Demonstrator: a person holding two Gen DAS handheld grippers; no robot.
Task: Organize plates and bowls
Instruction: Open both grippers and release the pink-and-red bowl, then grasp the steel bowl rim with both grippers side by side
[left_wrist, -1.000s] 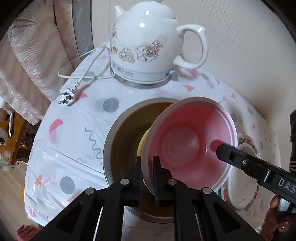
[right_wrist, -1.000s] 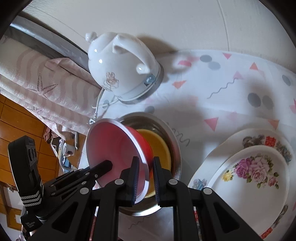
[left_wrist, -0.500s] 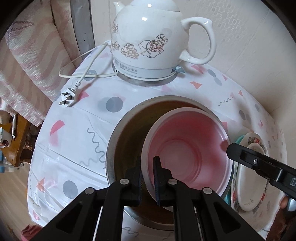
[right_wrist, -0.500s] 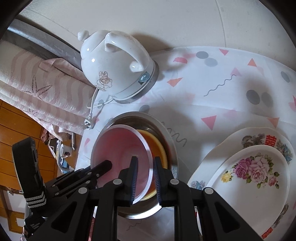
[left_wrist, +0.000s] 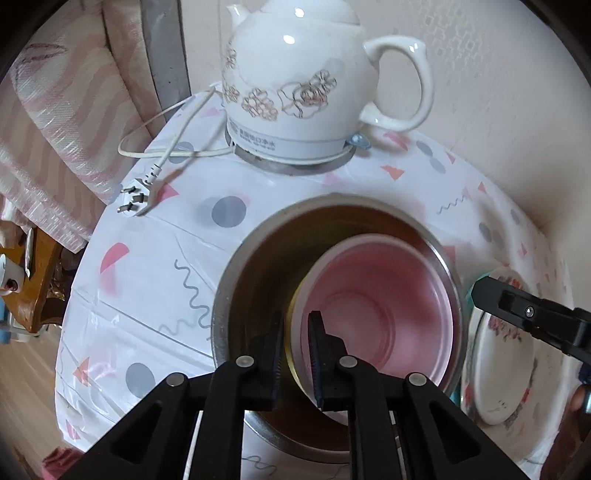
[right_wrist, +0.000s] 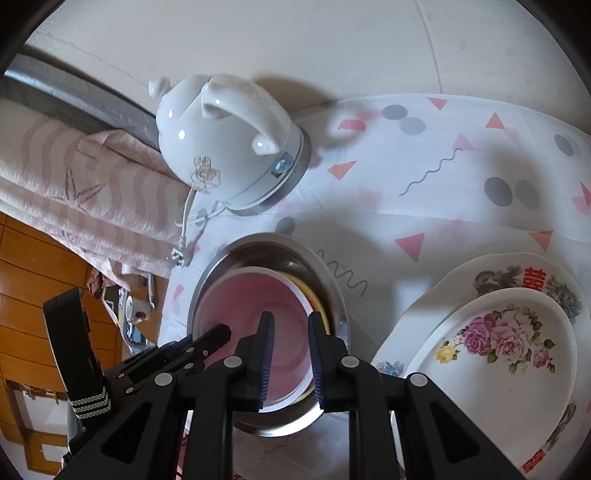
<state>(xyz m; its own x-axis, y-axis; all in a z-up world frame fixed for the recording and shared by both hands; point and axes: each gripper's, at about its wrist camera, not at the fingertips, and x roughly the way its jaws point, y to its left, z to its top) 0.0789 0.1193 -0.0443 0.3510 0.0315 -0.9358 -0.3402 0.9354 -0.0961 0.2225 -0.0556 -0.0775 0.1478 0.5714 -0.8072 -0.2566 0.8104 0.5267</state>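
While pink bowl (left_wrist: 380, 314) sits nested in steel bowl (left_wrist: 258, 258): both grippers at its rim.
Left gripper (left_wrist: 297, 354) straddling pink bowl's near rim, jaws easing apart, narrow gap, rim between fingers, pads look just off it. Right gripper (right_wrist: 290, 360) over bowl's opposite side, jaws nearly closed; rim seems to run between them, can't tell whether pinched or clear. Yellow bowl (right_wrist: 314, 295) showing as a sliver under the pink one, inside steel bowl. Floral plate (right_wrist: 495, 354) stacked on bigger plate (right_wrist: 532, 269) right of steel bowl, close by. White kettle (left_wrist: 295, 92) on its base behind, cord and plug (left_wrist: 136, 199) loose on patterned tablecloth (left_wrist: 147, 277).
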